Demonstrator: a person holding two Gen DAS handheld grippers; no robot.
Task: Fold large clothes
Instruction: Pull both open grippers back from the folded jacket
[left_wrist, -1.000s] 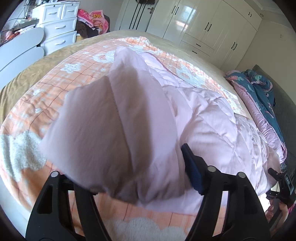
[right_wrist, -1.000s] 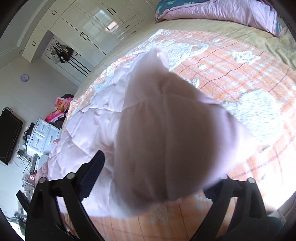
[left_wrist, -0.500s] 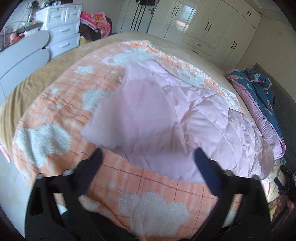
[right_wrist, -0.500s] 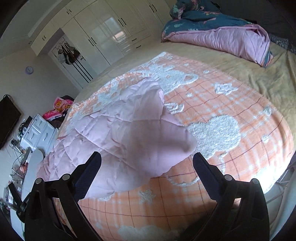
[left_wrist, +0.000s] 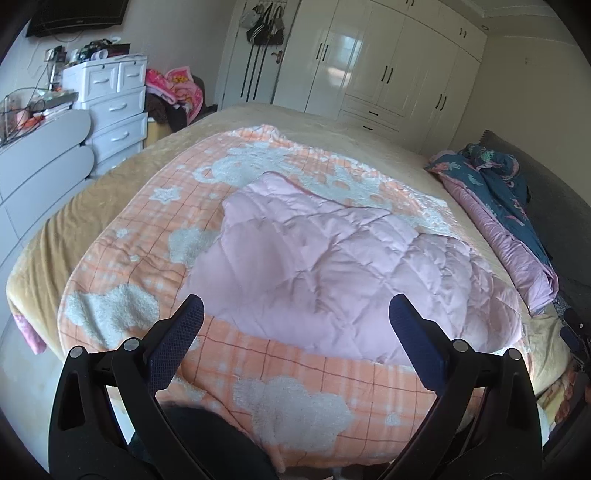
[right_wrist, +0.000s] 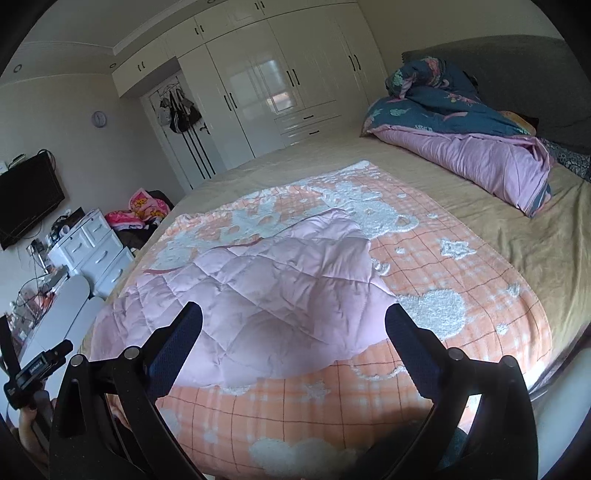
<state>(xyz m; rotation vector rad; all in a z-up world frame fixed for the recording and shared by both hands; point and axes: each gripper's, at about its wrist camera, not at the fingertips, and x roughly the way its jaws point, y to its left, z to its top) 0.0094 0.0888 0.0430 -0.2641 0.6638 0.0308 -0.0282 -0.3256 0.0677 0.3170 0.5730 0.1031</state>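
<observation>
The pink quilted garment (left_wrist: 332, 266) lies folded over at centre frame on the orange checked blanket (left_wrist: 122, 258), while the left gripper (left_wrist: 295, 325) and right gripper (right_wrist: 293, 325), jaws spread and empty, hang low in frame, probably clear to judge the fold.

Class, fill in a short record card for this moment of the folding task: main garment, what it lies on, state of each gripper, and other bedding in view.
garment: pink quilted coat, lying folded over, not held
surface: orange checked blanket spread on the bed
left gripper: jaws open, holding nothing, above the coat's near edge
right gripper: jaws open, holding nothing
other bedding: blue and pink duvet bundled by the headboard
</observation>
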